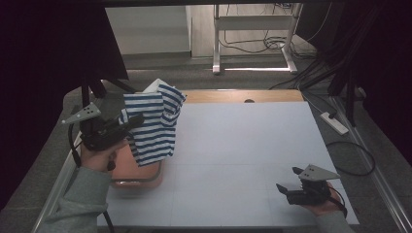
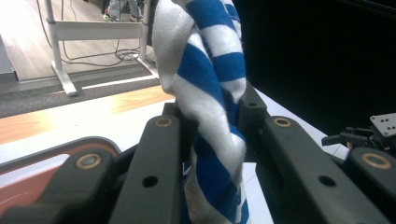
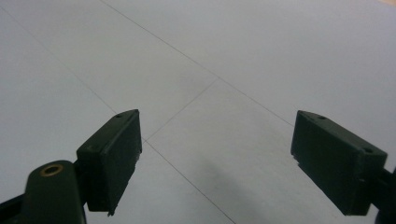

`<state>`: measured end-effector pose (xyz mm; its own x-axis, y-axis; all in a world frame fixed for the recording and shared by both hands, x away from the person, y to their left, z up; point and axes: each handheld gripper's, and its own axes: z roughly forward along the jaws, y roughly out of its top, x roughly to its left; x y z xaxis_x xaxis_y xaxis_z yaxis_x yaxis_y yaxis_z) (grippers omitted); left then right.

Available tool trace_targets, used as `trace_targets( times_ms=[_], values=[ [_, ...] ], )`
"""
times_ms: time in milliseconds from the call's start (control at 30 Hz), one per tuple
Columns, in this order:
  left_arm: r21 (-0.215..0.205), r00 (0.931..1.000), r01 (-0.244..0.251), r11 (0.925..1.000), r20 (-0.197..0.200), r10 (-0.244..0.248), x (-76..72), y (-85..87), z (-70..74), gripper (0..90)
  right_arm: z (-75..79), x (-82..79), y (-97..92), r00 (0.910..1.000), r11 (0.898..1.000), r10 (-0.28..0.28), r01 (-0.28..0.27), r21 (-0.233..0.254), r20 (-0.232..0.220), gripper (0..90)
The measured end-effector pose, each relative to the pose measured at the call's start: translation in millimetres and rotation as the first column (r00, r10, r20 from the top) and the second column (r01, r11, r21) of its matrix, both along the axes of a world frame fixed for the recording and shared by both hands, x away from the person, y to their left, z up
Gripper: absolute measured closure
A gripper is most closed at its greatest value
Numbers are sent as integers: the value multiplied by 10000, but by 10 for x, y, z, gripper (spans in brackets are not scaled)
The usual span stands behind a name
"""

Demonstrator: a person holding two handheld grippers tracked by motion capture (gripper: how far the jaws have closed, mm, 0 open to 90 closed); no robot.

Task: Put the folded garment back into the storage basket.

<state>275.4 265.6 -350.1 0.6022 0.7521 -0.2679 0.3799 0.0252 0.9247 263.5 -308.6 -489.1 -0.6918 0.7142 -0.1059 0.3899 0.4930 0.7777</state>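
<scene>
A blue and white striped cloth hangs in the air at the table's left, above an orange-pink basin. My left gripper is shut on the cloth's upper part; in the left gripper view the bunched striped cloth is pinched between the two black jaws. My right gripper rests low near the table's front right corner, open. In the right gripper view, that same right gripper has wide-apart jaws with bare white table between them.
The white table top stretches between the two hands, with a wooden strip along its far edge. A white power strip and cables lie on the floor to the right. A white desk frame stands beyond the table.
</scene>
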Motion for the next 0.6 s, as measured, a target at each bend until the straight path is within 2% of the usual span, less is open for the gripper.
trace_targets(
  times_ms=[600],
  values=[
    [208,9983,-569,9982,-112,572,-46,234,1,755,-4,3,5,10000,10000,-64,64,-18,-33,170]
  ],
)
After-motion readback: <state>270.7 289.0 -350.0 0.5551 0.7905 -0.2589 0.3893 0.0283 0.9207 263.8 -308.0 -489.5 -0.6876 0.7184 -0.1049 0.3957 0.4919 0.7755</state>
